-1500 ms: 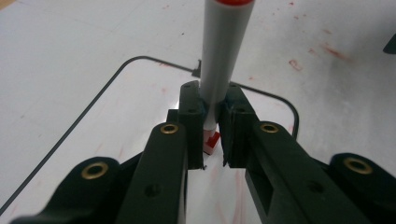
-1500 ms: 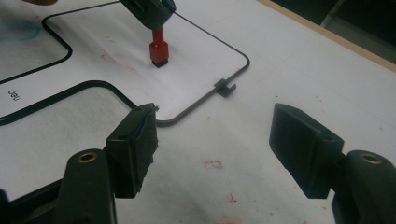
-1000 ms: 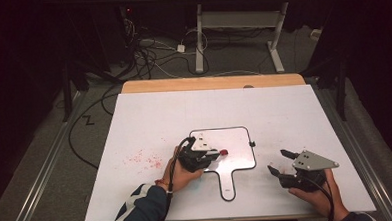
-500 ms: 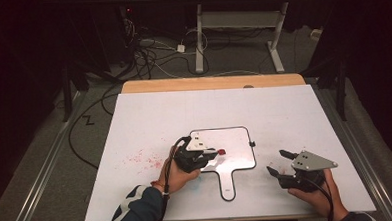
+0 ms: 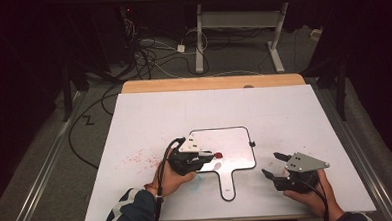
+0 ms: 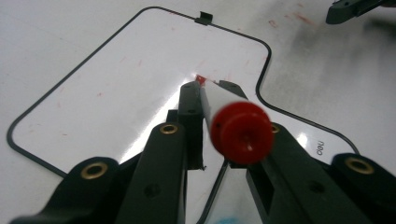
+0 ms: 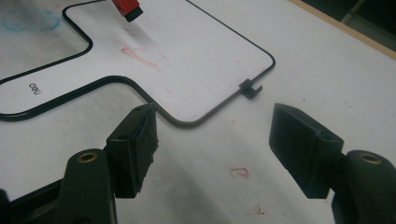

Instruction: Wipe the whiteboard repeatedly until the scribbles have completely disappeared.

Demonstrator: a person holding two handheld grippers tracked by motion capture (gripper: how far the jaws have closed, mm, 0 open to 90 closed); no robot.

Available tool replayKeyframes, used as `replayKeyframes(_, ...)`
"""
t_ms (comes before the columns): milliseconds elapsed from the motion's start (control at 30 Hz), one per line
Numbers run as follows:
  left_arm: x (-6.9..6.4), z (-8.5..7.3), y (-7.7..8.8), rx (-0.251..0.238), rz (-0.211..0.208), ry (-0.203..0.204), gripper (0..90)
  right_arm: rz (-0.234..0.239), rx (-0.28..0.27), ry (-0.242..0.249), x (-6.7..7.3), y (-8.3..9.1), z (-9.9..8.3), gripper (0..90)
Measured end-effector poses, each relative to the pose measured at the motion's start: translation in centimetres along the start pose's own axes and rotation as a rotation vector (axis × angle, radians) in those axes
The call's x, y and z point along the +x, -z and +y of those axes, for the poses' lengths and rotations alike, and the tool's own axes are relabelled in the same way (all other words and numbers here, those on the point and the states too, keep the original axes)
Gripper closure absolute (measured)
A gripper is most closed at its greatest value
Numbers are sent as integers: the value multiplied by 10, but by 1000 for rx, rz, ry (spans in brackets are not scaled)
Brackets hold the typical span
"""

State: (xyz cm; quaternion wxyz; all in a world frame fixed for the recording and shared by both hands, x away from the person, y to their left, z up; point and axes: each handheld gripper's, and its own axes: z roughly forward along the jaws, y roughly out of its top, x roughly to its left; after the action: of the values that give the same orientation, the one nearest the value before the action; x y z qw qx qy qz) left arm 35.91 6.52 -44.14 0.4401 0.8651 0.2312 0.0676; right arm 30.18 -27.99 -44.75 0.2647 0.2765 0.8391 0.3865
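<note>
A small paddle-shaped whiteboard (image 5: 233,139) with a black rim lies on the white table. My left gripper (image 5: 210,158) hovers over the board's lower left part, shut on a red-and-white marker (image 5: 218,155). In the left gripper view the marker (image 6: 241,132) runs between the jaws of my left gripper (image 6: 208,91), its red tip down near the whiteboard (image 6: 116,79). My right gripper (image 5: 272,164) stands open to the right of the board's handle, with nothing between its fingers. The right gripper view shows my right gripper (image 7: 217,135) over bare table, just off a corner of the whiteboard (image 7: 205,42), which bears a faint red stroke (image 7: 140,53).
Red smudges (image 5: 136,158) mark the table (image 5: 294,111) left of the board, and a blue smudge (image 7: 32,18) sits by the handle. A small clip (image 5: 252,143) sticks out from the board's right edge. Cables and desk legs lie on the floor beyond the far edge.
My left gripper has shifted slightly to the left with the marker still held. The right gripper has stayed where it was.
</note>
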Motion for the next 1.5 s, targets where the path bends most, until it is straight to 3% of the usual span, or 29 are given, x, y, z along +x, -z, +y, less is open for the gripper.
replayKeyframes(200,0,8,-15,19,-36,5,783,0,12,2,-1,-1,-1,333)
replayKeyframes(467,-12,19,-35,52,-75,-21,784,1,21,1,-1,-1,-3,333)
replayKeyframes(667,-12,18,-46,87,-75,-5,784,2,27,2,-1,-1,-2,332)
replayKeyframes(1133,1,3,-23,104,-49,42,784,2,30,7,-1,-1,-2,331)
replayKeyframes(1167,2,1,-21,103,-46,50,784,0,30,5,-1,-1,-2,331)
replayKeyframes(1200,0,0,-21,73,-47,96,784,1,31,0,-1,-1,-2,331)
replayKeyframes(1233,3,-1,-17,104,-52,61,784,1,32,0,0,-1,-2,331)
replayKeyframes(1267,3,-2,-15,108,-47,59,783,3,32,9,-1,-1,-2,331)
replayKeyframes(1300,0,-4,-16,73,-41,106,783,3,33,6,0,-1,-2,331)
replayKeyframes(1333,4,-4,-12,112,-43,58,783,3,34,5,0,-2,-2,331)
replayKeyframes(1500,5,-7,-4,101,-20,59,783,0,32,8,1,-2,-1,331)
